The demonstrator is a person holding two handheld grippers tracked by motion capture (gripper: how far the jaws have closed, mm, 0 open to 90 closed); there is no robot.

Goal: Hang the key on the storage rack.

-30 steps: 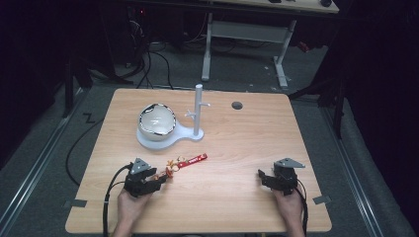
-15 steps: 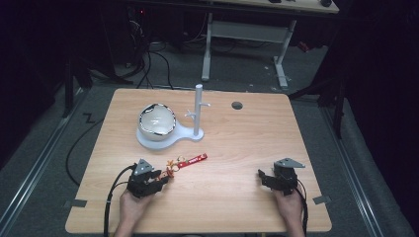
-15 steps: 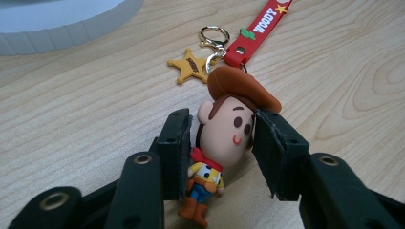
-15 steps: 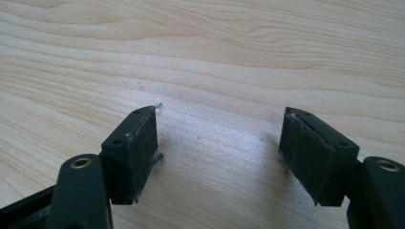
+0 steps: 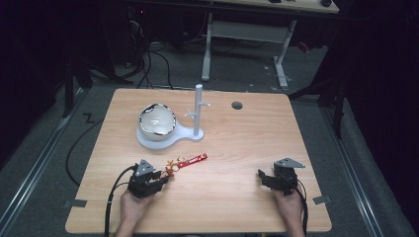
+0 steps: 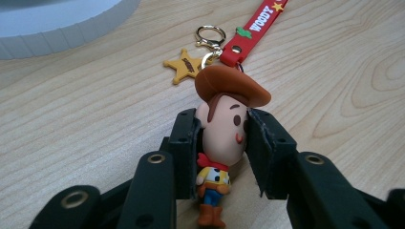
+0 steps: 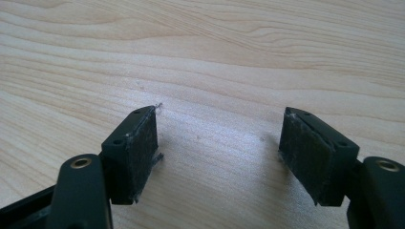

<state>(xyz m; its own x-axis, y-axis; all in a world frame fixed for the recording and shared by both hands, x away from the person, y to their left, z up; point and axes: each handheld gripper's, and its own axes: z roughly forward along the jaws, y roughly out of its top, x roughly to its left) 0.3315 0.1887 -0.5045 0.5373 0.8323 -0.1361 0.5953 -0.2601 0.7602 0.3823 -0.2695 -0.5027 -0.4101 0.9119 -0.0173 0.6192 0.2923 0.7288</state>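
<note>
Nothing has shifted since the earlier frames. Left gripper (image 6: 222,143) clamps the cowboy keychain figure (image 6: 224,138) by its head at the table's (image 5: 237,143) 7 o'clock; right gripper (image 7: 219,157) rests agape, empty, at 5 o'clock. Lift slowly so the red strap (image 6: 253,26) trails freely toward 1 o'clock.
</note>
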